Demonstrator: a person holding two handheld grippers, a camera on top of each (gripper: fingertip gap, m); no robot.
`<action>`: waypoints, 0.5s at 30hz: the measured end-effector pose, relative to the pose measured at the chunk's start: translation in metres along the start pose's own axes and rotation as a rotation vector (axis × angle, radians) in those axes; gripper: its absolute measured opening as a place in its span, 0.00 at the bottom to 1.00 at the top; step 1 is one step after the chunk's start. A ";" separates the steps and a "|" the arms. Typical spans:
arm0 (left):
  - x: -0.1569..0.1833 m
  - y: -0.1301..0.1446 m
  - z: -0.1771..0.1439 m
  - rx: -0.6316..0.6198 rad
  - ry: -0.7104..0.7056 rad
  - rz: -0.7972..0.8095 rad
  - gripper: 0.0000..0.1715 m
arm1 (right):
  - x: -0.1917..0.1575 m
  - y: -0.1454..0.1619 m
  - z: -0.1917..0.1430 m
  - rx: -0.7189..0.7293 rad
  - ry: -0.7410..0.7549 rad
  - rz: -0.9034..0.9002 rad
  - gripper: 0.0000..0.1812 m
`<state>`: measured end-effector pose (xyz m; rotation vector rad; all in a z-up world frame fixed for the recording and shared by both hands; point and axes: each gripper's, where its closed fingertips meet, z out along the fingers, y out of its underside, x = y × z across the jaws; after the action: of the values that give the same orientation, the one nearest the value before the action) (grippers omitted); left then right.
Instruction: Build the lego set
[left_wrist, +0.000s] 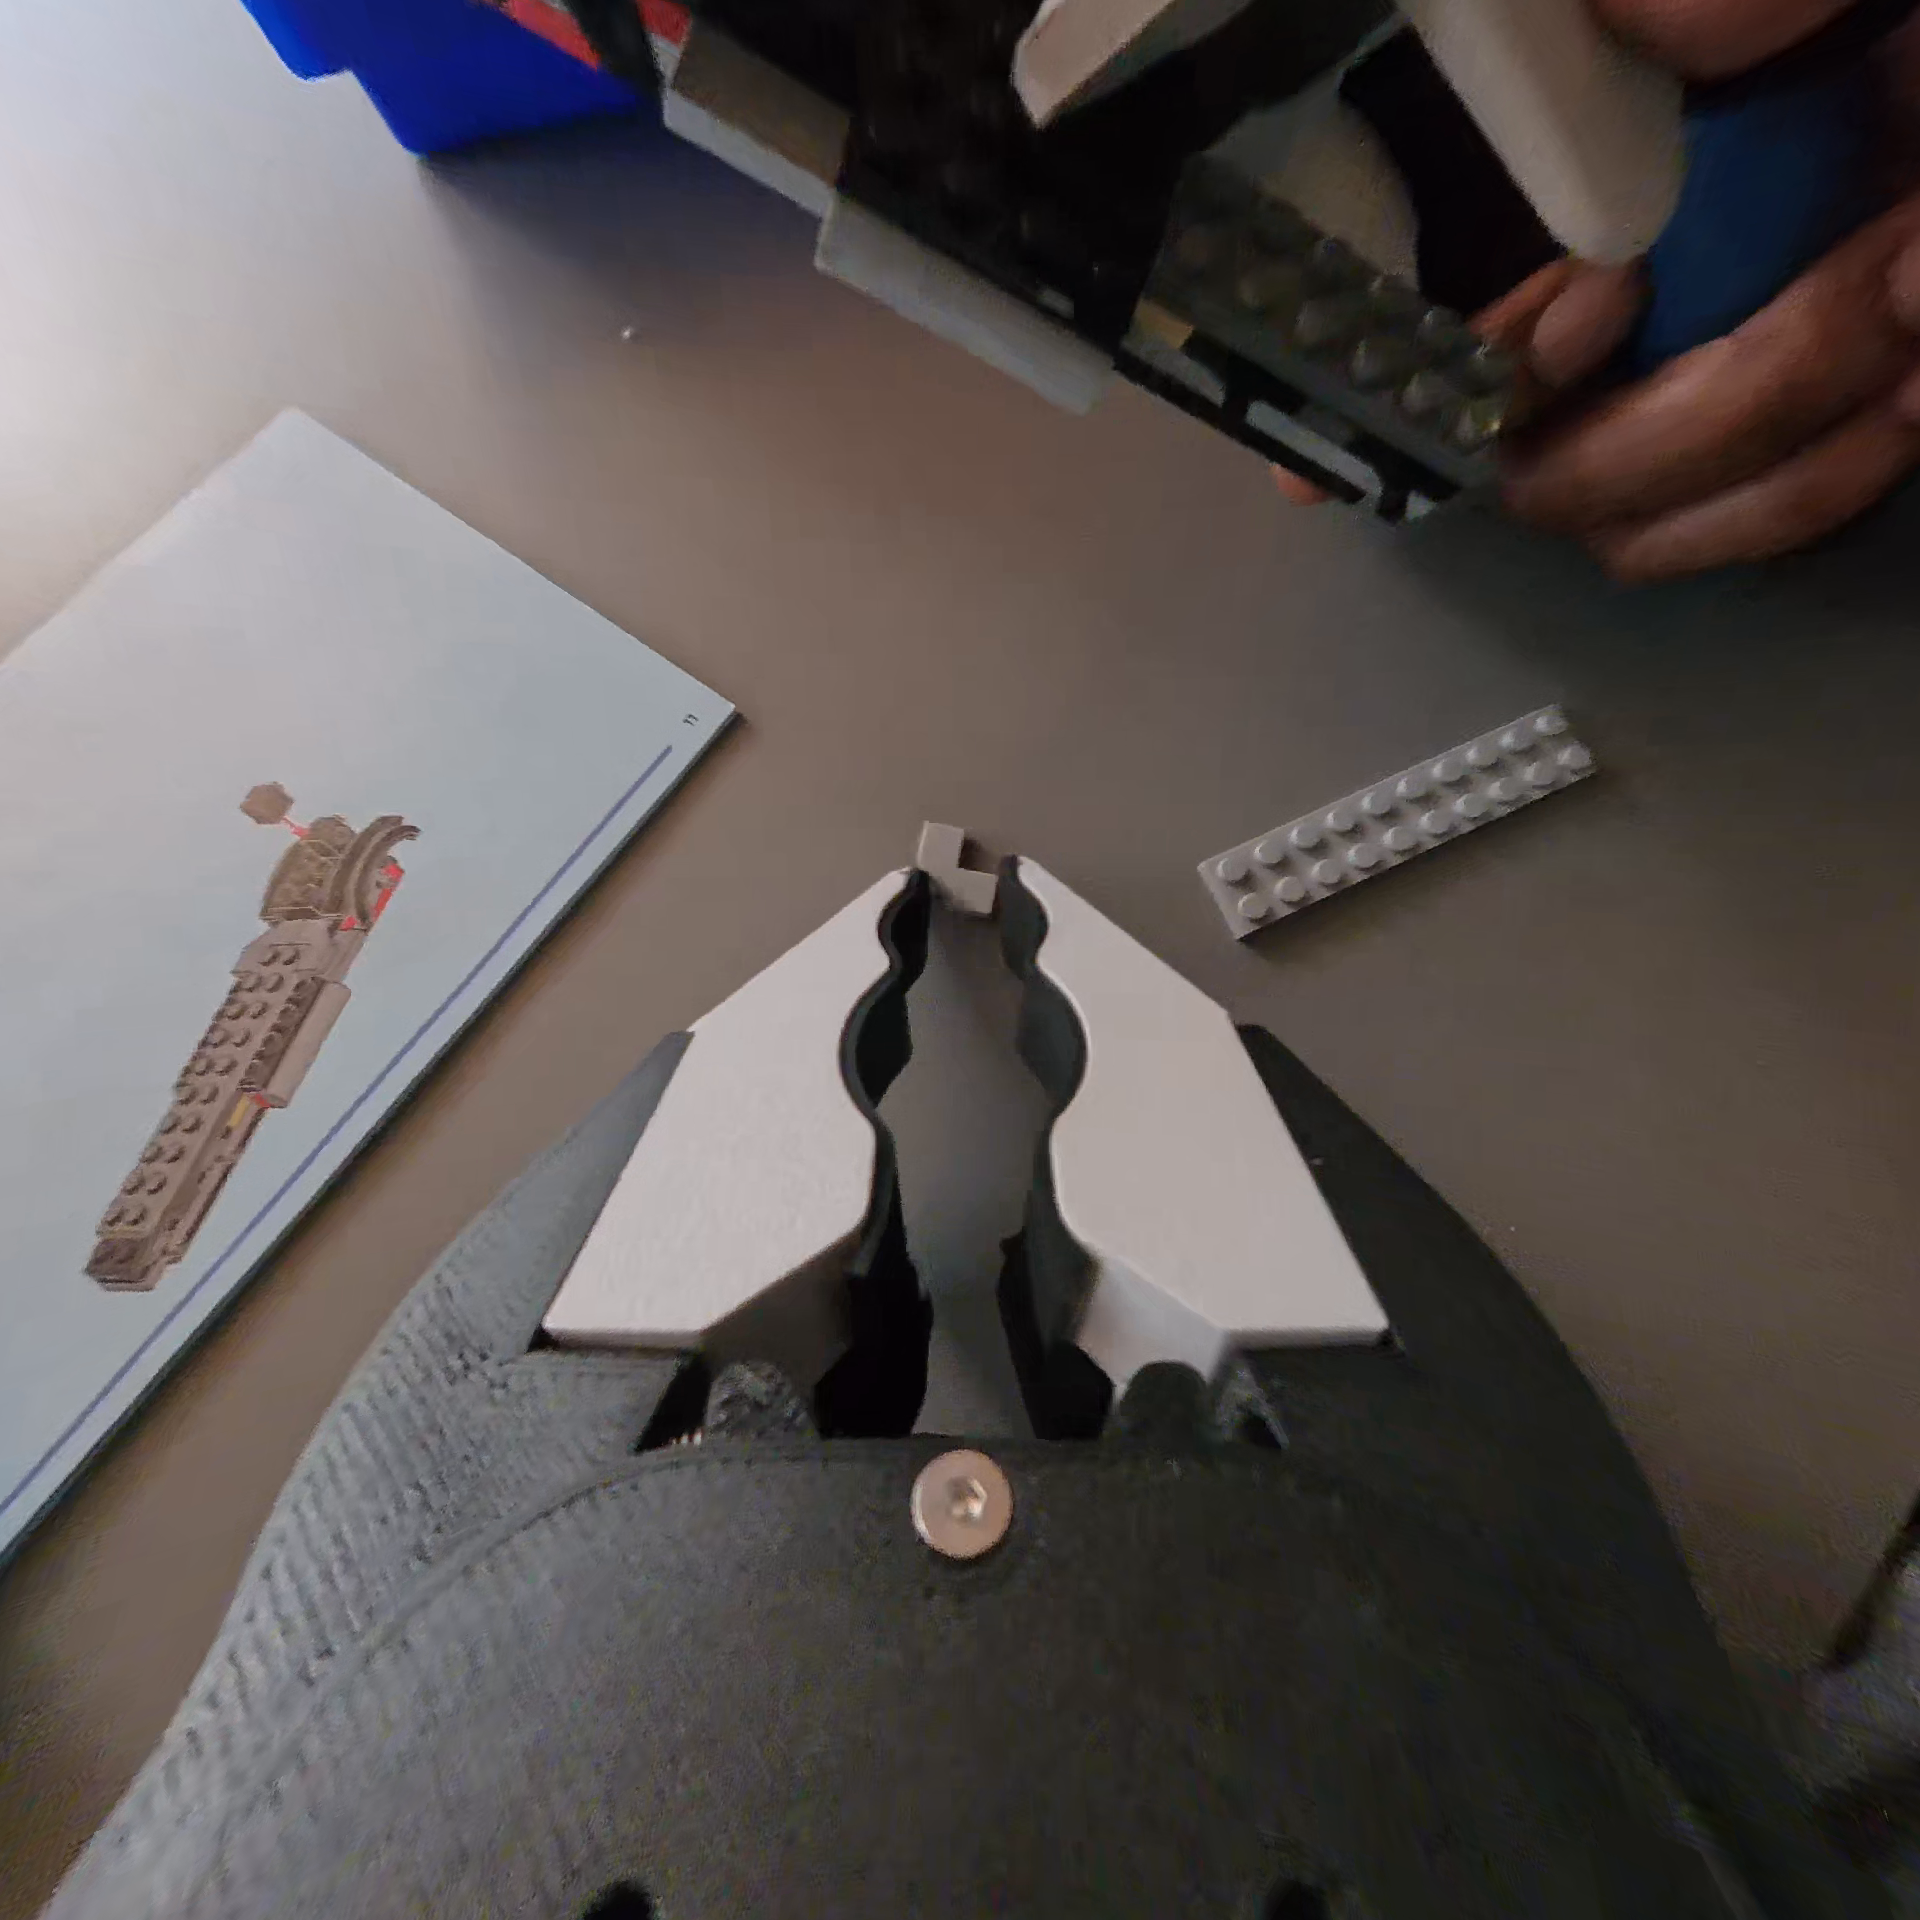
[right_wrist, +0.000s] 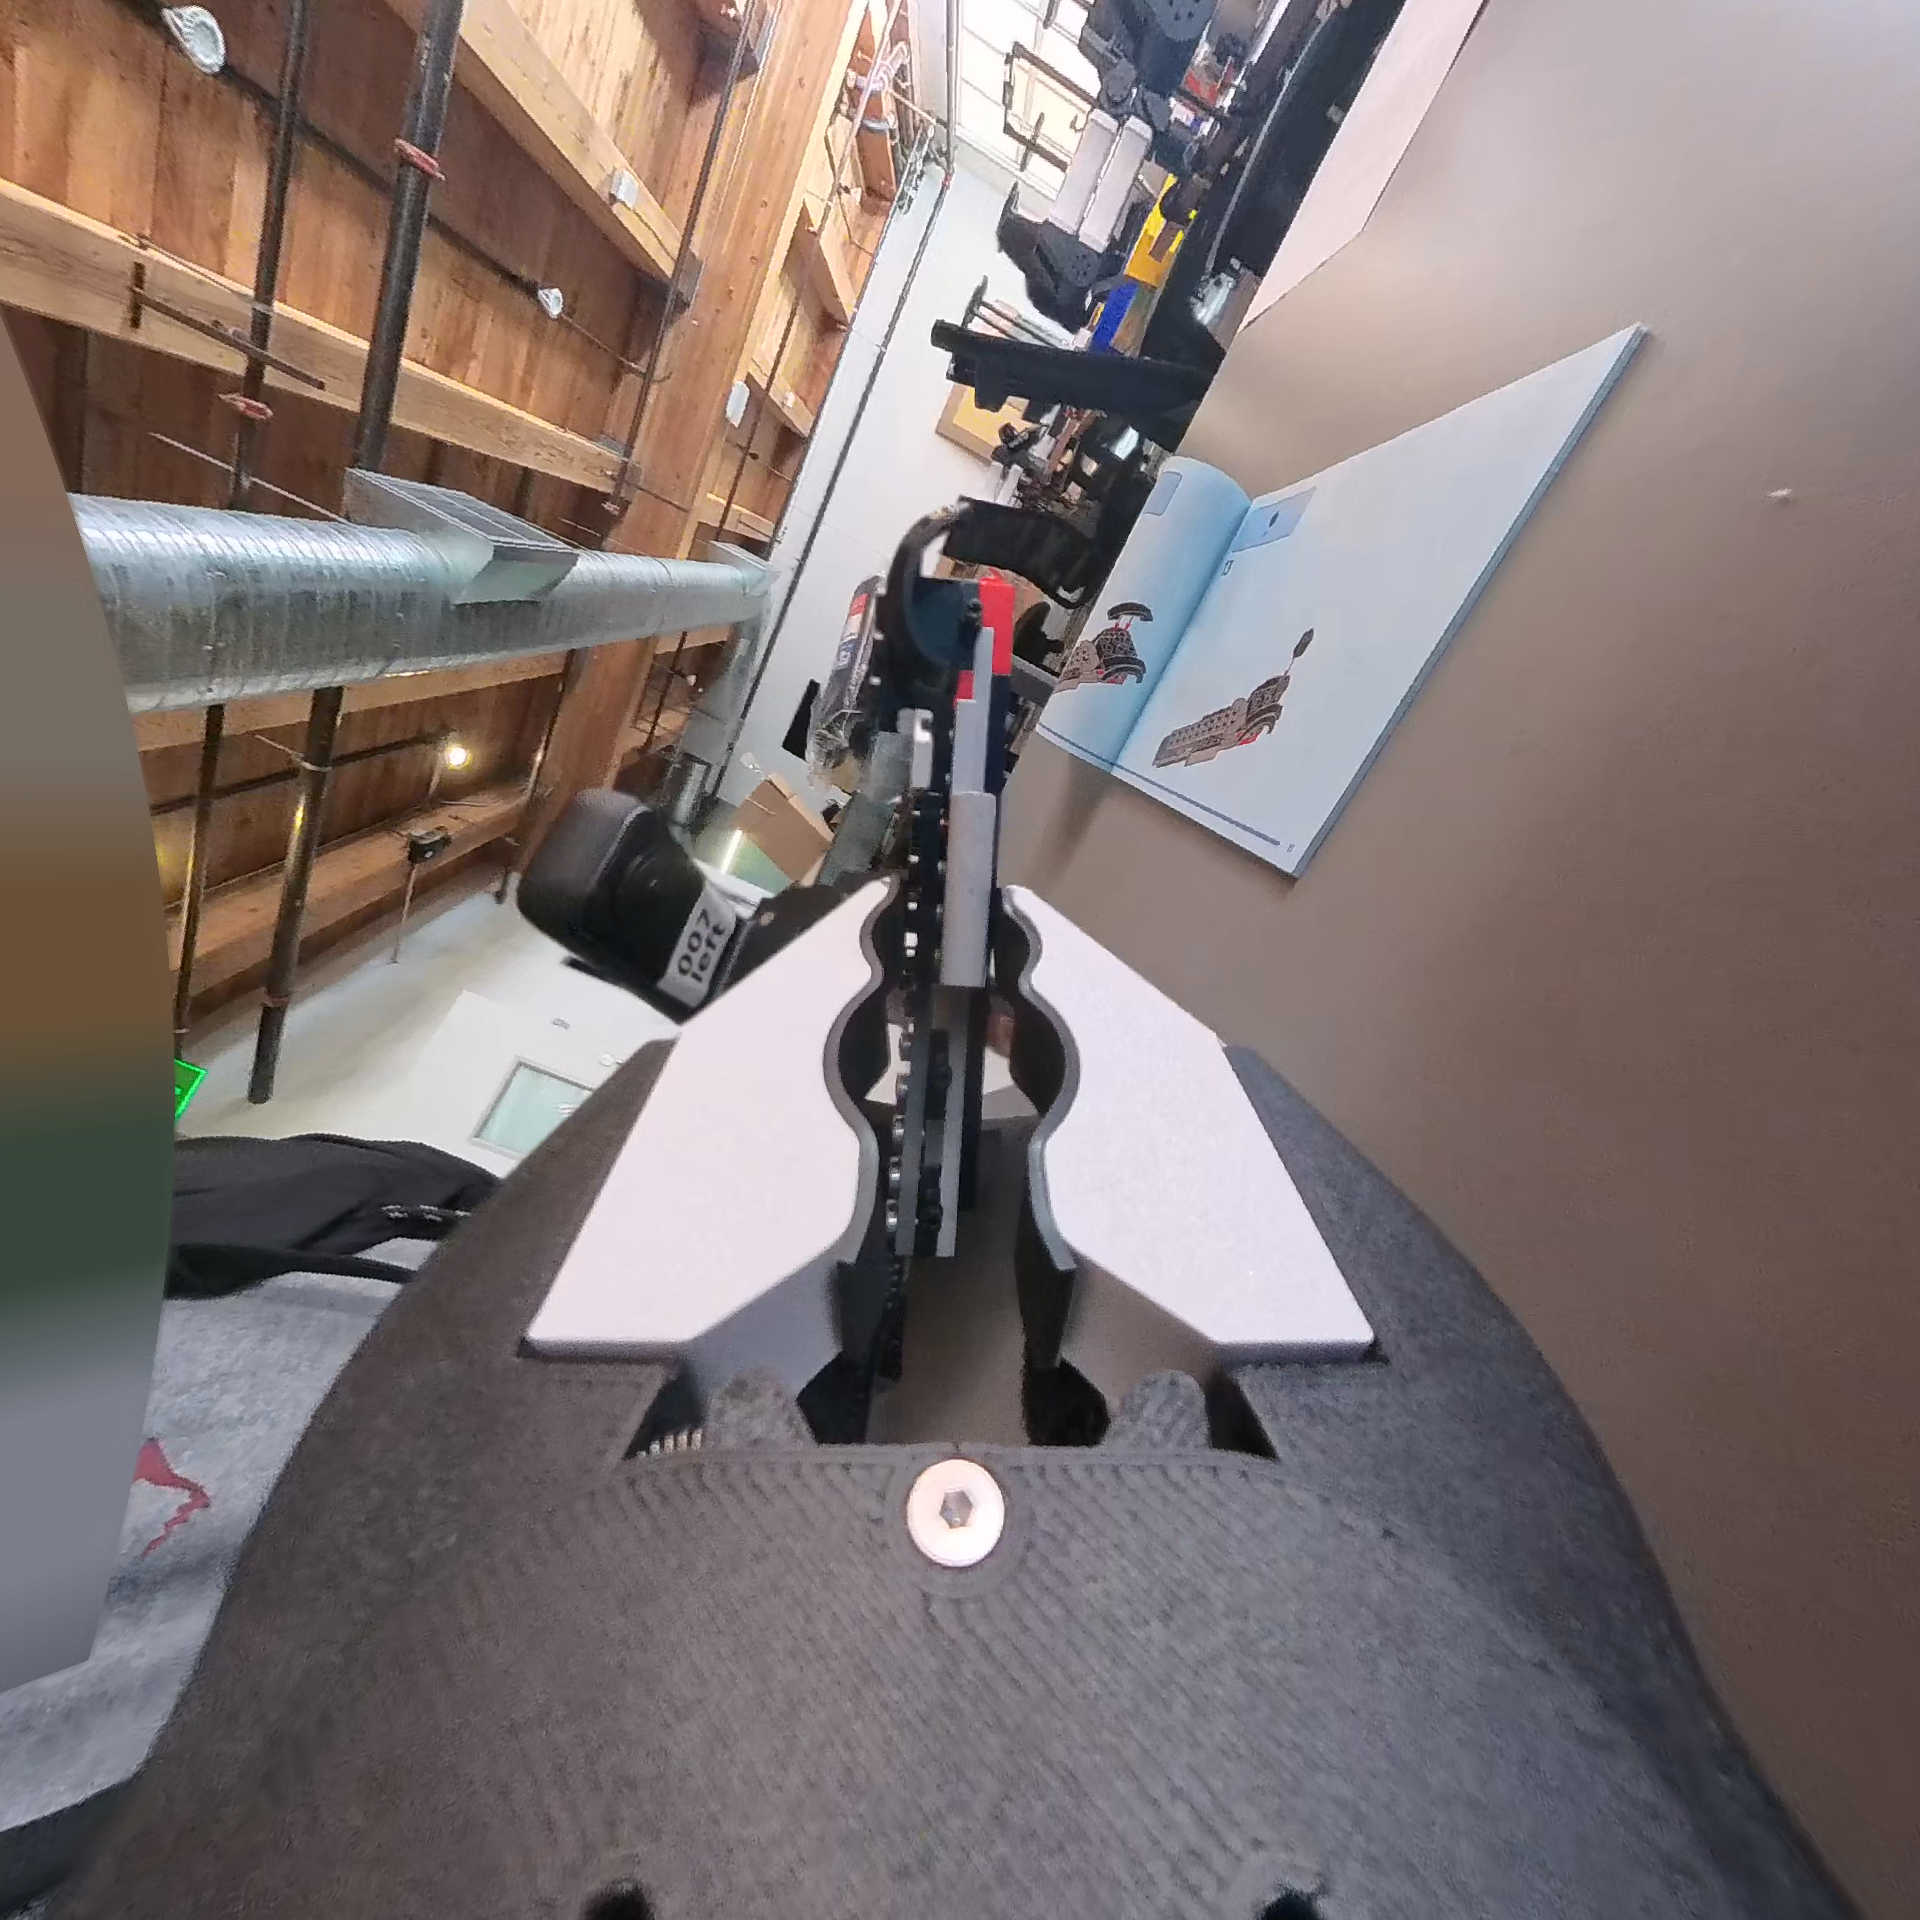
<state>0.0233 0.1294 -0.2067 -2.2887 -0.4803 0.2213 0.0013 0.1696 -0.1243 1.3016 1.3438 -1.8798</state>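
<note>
The flat brown tabletop (left_wrist: 935, 582) carries everything, and the open pale-blue instruction booklet (left_wrist: 343, 831) lying on it serves as the landmark. Well to the booklet's right and farther from the camera, the long, partly built model of dark grey, black and light grey bricks (left_wrist: 1195, 260) is held off the table; its long axis slants down from the far blue bin (left_wrist: 468, 83) toward a bare hand (left_wrist: 1714, 416) steadying its near end. In the right wrist view the right gripper (right_wrist: 951, 925) is clenched on this model (right_wrist: 961, 831), which runs straight out along the fingers, studs to the left.

Right of the booklet, a light grey two-row studded plate (left_wrist: 1397, 821) lies loose, its length angled up to the right.

Between booklet and plate, the left gripper (left_wrist: 961, 873) pinches a tiny light grey stepped brick (left_wrist: 951, 862) at its very tips, clear of the model.

The model lies up and to the right of the left jaws, so I judge the left gripper must carry the brick that way and meet the studded face squarely.
</note>
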 end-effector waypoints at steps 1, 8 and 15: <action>0.001 0.000 0.000 -0.001 -0.002 0.022 0.07 | 0.000 0.000 0.000 0.002 -0.002 0.009 0.09; -0.003 -0.023 -0.019 0.127 0.067 -0.015 0.07 | 0.004 0.004 0.001 0.031 0.013 0.087 0.09; -0.008 -0.077 -0.056 0.264 0.111 -0.026 0.07 | 0.009 0.015 0.005 0.086 0.033 0.214 0.09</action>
<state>0.0124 0.1377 -0.1119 -2.0234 -0.3985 0.1355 0.0077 0.1606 -0.1393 1.4628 1.1015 -1.7924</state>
